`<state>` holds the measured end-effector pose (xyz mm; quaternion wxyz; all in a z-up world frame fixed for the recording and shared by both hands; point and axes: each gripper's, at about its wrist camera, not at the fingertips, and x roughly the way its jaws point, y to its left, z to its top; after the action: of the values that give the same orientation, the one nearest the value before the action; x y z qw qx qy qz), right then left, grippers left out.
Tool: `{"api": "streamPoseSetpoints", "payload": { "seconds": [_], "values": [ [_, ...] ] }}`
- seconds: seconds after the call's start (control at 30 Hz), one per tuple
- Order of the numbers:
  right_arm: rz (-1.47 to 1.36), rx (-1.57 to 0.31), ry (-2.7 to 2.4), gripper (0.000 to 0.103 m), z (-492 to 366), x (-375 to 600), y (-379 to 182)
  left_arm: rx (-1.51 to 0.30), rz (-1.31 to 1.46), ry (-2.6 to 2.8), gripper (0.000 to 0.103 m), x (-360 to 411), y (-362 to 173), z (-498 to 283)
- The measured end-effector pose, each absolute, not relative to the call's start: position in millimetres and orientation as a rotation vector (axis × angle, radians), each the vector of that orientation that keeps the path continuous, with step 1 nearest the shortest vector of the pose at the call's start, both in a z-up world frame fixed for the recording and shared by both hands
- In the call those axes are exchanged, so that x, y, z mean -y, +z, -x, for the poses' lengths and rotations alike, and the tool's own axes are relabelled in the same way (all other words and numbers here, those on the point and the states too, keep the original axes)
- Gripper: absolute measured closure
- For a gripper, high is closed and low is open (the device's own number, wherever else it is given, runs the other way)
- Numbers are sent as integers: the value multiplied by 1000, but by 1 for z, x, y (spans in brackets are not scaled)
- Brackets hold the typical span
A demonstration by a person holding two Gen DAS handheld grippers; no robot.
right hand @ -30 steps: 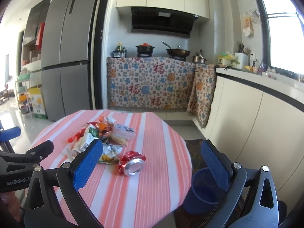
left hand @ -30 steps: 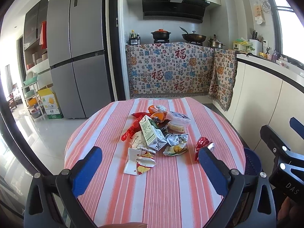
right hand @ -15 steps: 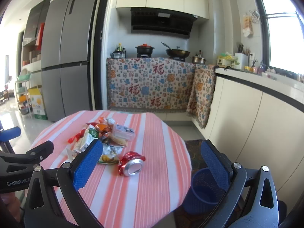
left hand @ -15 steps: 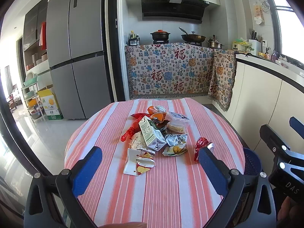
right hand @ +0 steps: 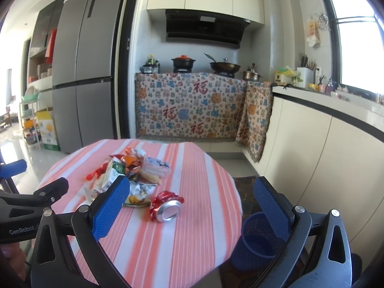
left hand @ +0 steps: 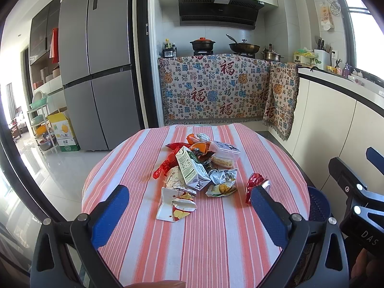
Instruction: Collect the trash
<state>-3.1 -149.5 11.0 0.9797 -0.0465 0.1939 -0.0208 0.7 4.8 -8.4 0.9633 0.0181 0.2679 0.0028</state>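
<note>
Your trash pile (left hand: 199, 168) sits mid-table (left hand: 216, 240), the blue bin (right hand: 259, 235) on the floor off its right edge. Both grippers, left (left hand: 189, 213) and right (right hand: 192, 204), hang empty with fingers spread; I'd take the crushed can (right hand: 166, 206) nearest that edge first, gripping across its body.

Round table in red-and-white striped cloth (left hand: 144, 240), central heap of crumpled wrappers and cartons (left hand: 196, 168), crushed red aluminium can (right hand: 166, 206) just right of heap, flattened white carton (left hand: 175, 207) at heap's near edge.

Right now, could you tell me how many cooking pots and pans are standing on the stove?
3: a black pot with an orange lid at left, a wok in the middle, a steel pot at right. None seems hidden.
</note>
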Motion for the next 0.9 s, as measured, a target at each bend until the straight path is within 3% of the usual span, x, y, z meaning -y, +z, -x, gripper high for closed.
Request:
{"api": "streamPoseSetpoints", "payload": {
  "seconds": [0.9],
  "values": [
    [94, -392, -41, 0, 3, 149, 11, -541, -40, 4, 0, -4, -7, -1]
  ]
}}
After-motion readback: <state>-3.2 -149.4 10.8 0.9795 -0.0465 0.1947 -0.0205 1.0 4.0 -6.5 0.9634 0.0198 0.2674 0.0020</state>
